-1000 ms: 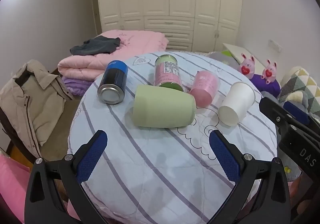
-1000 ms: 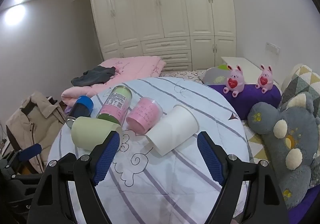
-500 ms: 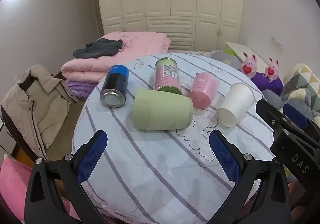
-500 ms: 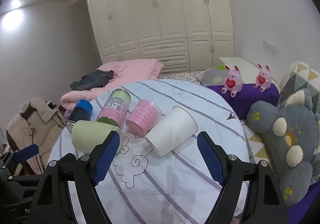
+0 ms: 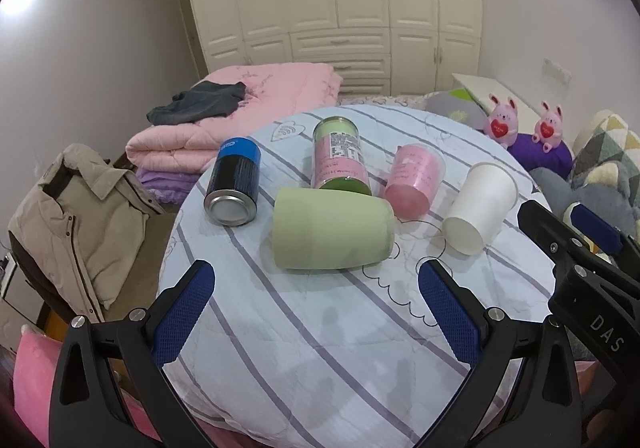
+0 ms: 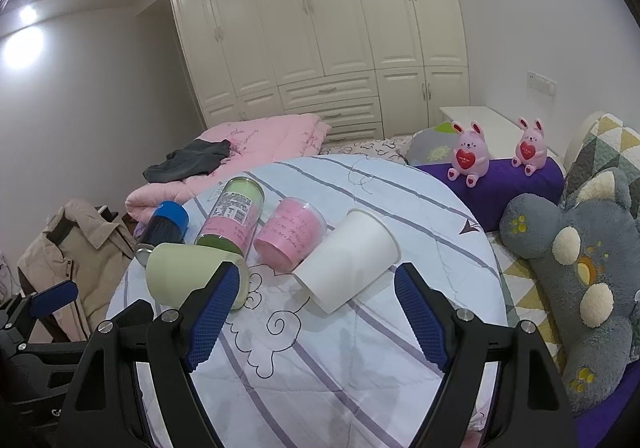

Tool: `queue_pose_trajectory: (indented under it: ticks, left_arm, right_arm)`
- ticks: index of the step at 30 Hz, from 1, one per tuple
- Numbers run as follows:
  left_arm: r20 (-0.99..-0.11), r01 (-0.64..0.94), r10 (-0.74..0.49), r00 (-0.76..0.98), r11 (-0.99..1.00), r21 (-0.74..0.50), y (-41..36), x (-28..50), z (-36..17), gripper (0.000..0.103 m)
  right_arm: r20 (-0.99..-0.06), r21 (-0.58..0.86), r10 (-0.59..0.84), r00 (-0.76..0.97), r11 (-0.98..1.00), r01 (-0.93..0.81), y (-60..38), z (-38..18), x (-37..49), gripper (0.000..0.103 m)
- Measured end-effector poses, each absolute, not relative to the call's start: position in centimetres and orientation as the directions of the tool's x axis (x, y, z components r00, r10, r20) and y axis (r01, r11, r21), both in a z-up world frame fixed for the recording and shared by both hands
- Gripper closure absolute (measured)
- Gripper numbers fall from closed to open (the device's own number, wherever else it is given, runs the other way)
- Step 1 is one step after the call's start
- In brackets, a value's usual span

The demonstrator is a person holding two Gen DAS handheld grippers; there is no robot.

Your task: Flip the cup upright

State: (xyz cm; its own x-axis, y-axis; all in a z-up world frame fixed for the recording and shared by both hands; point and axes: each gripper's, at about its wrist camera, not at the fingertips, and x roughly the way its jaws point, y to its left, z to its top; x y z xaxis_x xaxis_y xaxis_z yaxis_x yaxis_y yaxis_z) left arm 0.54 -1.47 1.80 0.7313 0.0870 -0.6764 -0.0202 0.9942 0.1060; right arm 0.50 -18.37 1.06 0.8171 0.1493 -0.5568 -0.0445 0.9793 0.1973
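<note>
Several containers lie on their sides on a round table with a striped cloth [image 5: 320,348]. A light green cup [image 5: 332,234] lies nearest my left gripper [image 5: 316,308], which is open and empty just short of it. A white paper cup [image 5: 478,207] lies to the right, base toward me. In the right wrist view the white paper cup [image 6: 348,266] lies just ahead of my open, empty right gripper [image 6: 316,312], and the green cup [image 6: 184,278] is partly behind the left finger.
A blue-topped dark can [image 5: 234,181], a tall pink-labelled jar [image 5: 340,155] and a pink cup [image 5: 414,179] lie behind. Folded pink bedding [image 5: 240,115], a beige jacket [image 5: 84,219], plush toys [image 6: 580,244] and a wardrobe [image 6: 320,31] surround the table.
Both grippers have drawn back and risen slightly, so the table looks a little farther. No object on the table moved. Both stay open.
</note>
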Motion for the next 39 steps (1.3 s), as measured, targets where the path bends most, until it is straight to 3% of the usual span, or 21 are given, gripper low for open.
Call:
queue_pose_trajectory:
  ticks: [19,29,39]
  left_arm:
    - [-0.675,0.009,0.068,0.734,0.994,0.110,-2.0,2.2,1.5,0.000]
    - [-0.600,0.039,0.021,0.799,0.995,0.087,-2.4,1.9,2.3,0.000]
    - [-0.592,0.122,-0.073,0.803,0.992,0.043,-2.6,2.6,1.4,0.000]
  right_arm:
    - [-0.563,0.209,0.147,0.814,0.977,-0.032,-18.1,0.9,1.7,0.021]
    - [-0.480,0.165,0.092,0.872,0.986,-0.014,-18.0,2.1,0.5,0.021]
    - [-0.457,0.080,-0.004,0.890,0.996,0.046,-17.7,2.3,0.1,0.021]
